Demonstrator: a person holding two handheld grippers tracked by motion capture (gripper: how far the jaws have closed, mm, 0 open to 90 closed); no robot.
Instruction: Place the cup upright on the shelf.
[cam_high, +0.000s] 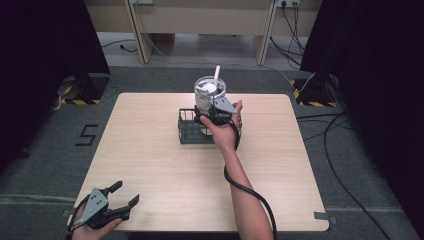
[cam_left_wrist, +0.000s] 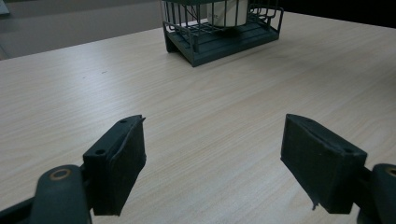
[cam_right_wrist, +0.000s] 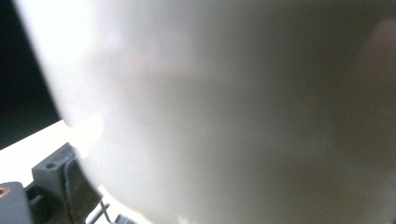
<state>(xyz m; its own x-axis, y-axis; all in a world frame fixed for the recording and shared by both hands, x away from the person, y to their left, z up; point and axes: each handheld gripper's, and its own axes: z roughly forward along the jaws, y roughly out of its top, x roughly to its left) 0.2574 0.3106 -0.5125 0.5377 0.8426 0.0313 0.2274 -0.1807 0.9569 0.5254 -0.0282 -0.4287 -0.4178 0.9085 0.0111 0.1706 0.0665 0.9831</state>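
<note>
Left tongs: wide open, empty, over surface | Right tongs: clamped on cup above wire basket

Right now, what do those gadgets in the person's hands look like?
Each hand holds a black two-jaw tool. The left gripper has blocky, flat black pads and a grey three-cornered plate on top. The right gripper carries the same plate and trails a thick black cable. The forearms are bare.

A lab-like recording space: black curtains, hazard-taped stand bases, loose floor cables.
</note>
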